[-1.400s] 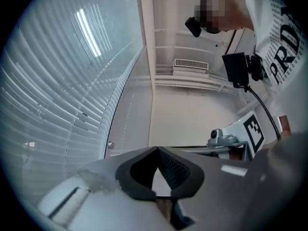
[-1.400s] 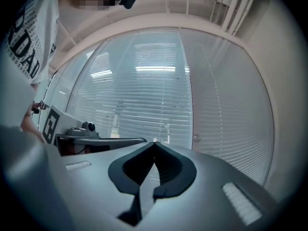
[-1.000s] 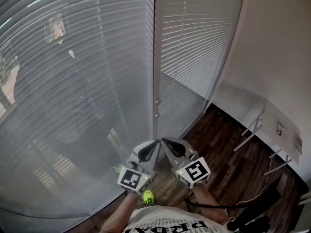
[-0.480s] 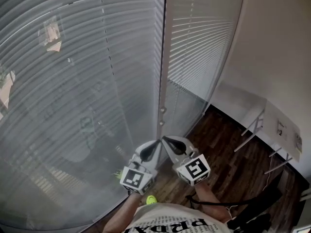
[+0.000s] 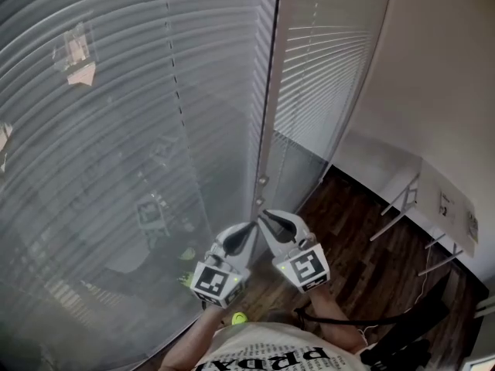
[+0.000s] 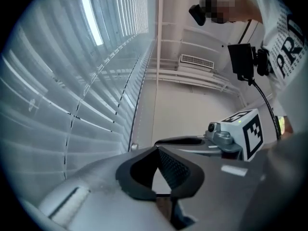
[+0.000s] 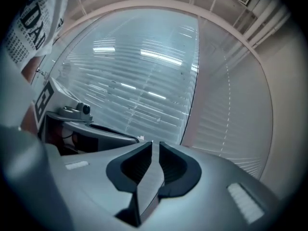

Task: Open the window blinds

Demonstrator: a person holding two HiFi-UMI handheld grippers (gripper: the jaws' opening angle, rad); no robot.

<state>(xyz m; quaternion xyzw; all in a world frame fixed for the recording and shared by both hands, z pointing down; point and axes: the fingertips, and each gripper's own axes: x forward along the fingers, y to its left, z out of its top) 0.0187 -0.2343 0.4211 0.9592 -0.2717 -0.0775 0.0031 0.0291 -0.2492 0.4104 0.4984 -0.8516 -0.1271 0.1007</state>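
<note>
Nearest to us, the left gripper point(image 5: 250, 227) and right gripper point(image 5: 264, 216) sit side by side just above the printed shirt point(image 5: 271, 355). Their tips angle toward each other and almost touch. We read the left gripper's jaws as closed tip to tip, holding nothing. The right gripper's jaws are drawn to a thin slit, and we can make out nothing gripped in it. Just beyond the tips stands the vertical window frame point(image 5: 268, 114), which carries two small knobs point(image 5: 263, 181). The window blinds point(image 5: 131, 137) hang lowered on both sides of that frame, and neither tool has hold of them. Dark wooden floor point(image 5: 363, 261) lies to the right, below a pale wall point(image 5: 448, 83).
</note>
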